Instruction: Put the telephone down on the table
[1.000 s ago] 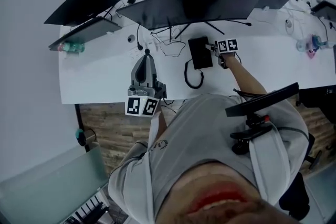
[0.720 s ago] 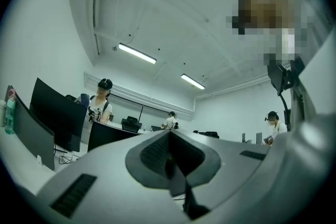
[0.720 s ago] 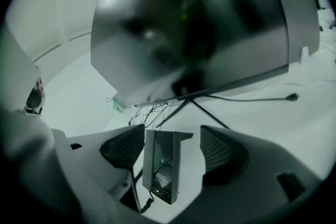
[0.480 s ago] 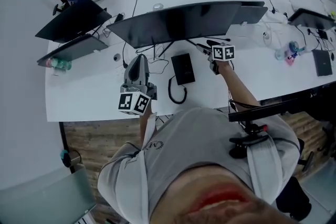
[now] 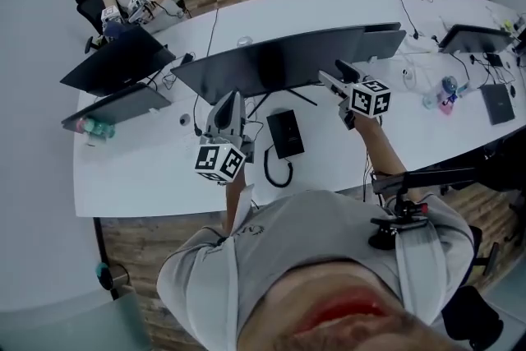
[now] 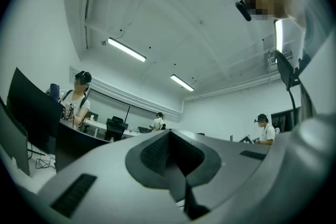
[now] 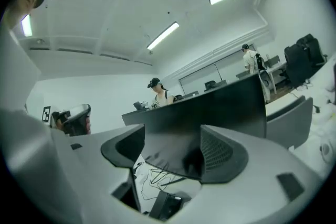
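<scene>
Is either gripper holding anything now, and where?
Nothing: the left gripper is shut empty, the right gripper open; the black rectangular telephone lies on the white table.

I read white curved tabletop (image 5: 148, 177) under both jaws | black monitors (image 5: 279, 66) ahead of them | wood floor (image 5: 140, 247) below | ceiling strip lights (image 6: 125, 50) overhead

Both grippers raised, both empty

The left gripper (image 5: 231, 97) is held close in front of the chest, jaws pressed together and tilted upward. The right gripper (image 5: 336, 76) is out on a stretched right arm (image 5: 382, 152), jaws apart, also angled up.
</scene>
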### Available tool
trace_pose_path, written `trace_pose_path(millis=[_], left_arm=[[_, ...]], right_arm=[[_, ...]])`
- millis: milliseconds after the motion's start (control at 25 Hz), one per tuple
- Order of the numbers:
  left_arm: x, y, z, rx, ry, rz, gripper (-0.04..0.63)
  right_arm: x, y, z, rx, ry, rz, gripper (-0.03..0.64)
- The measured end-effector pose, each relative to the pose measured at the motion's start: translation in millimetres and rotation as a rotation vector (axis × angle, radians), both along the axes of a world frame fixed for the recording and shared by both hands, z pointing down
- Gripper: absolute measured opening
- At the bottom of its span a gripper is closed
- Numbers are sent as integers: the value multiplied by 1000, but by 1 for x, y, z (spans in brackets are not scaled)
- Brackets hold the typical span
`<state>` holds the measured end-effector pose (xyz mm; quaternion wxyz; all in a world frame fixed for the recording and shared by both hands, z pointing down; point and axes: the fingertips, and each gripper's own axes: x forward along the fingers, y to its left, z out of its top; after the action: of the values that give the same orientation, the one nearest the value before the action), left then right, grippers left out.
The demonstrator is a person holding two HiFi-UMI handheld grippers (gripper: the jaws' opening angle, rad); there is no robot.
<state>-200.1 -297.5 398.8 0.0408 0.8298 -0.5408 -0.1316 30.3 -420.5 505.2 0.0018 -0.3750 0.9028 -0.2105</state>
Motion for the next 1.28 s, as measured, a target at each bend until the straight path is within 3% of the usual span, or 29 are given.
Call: trace_pose_path(millis=[200, 480, 720, 760, 800, 840, 960, 1280], left_arm=[[-4, 0, -1, 18, -9, 7, 9], [-7, 5, -1, 9, -33, 17, 9], [-9, 5, 1, 9, -29, 11, 9], [-9, 5, 2, 9, -28, 10, 9], [-10, 5, 2, 9, -26, 9, 9], [-10, 5, 3, 8, -24, 10, 9], [-11, 6, 6, 2, -19, 7, 9], [-12, 6, 13, -23, -6, -4, 9]], right_arm=[[2, 17, -58, 130, -22, 5, 316], [-3, 31, -85, 198, -35, -1, 316], [-7, 43, -100, 263, 28, -18, 314], [-8, 45, -102, 270, 30, -21, 303], [-7, 47, -103, 276, 29, -16, 253], [-6, 47, -105, 284, 30, -5, 160], [-4, 49, -110, 297, 42, 21, 47], [-11, 52, -108, 303, 89, 1, 15]])
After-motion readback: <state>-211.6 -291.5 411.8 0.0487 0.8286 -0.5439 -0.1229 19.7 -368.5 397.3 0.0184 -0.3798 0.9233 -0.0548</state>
